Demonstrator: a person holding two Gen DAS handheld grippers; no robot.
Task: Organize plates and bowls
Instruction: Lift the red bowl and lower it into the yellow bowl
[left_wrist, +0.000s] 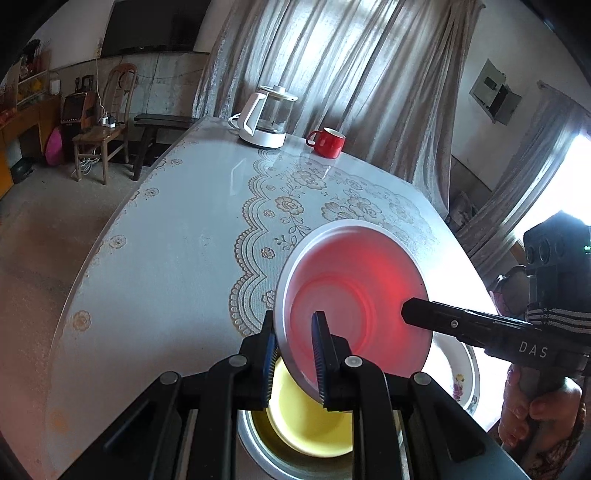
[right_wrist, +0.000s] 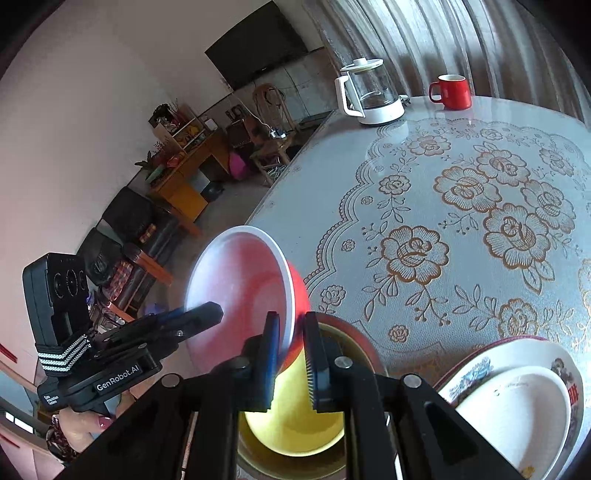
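Red bowl tilted, lifted above yellow bowl nested in a metal basin. Rim pinched at 7 o'clock by left gripper, at 3 o'clock by right gripper. Floral bowl at 4 o'clock on table. Kettle, red mug toward 12 o'clock, well apart.

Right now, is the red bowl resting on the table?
No, the red bowl is held tilted in the air by both tools, the left tool and the right tool, above the yellow bowl.
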